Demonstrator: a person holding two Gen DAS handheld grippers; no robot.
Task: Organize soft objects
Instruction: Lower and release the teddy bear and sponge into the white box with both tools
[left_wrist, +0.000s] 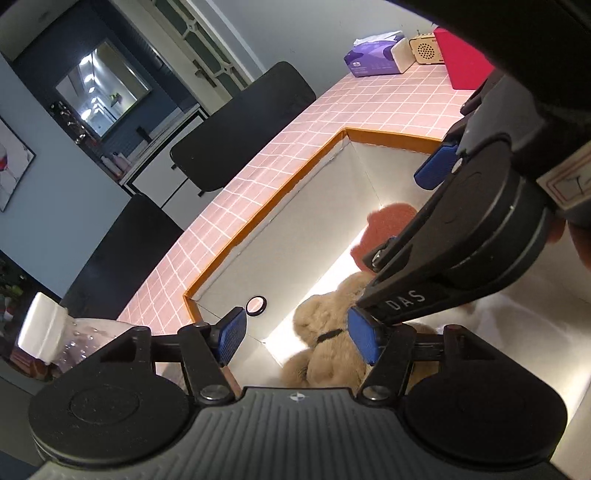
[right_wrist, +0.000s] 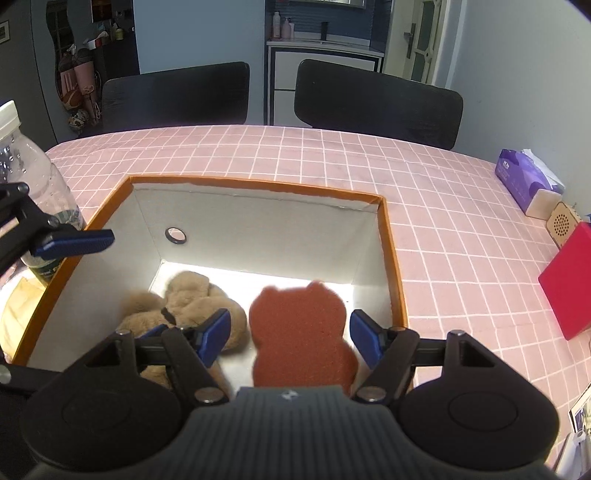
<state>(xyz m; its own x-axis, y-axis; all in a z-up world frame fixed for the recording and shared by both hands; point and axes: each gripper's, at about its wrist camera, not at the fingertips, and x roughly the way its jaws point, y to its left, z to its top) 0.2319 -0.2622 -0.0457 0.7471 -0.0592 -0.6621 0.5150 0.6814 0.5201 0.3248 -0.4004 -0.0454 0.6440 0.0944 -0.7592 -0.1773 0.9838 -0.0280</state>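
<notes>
Resting (boxed): rust bear-shaped sponge (right_wrist: 301, 332)

Home dining area. Table (right_wrist: 369, 177) with pink checked cloth, two black chairs (right_wrist: 376, 103) pushed in on far side. Tissue box (right_wrist: 524, 181) and water bottle (right_wrist: 33, 177) on table. White cabinet (right_wrist: 325, 55) with bottles behind, panelled door (right_wrist: 421, 37), framed picture (left_wrist: 11, 162) on wall.
</notes>
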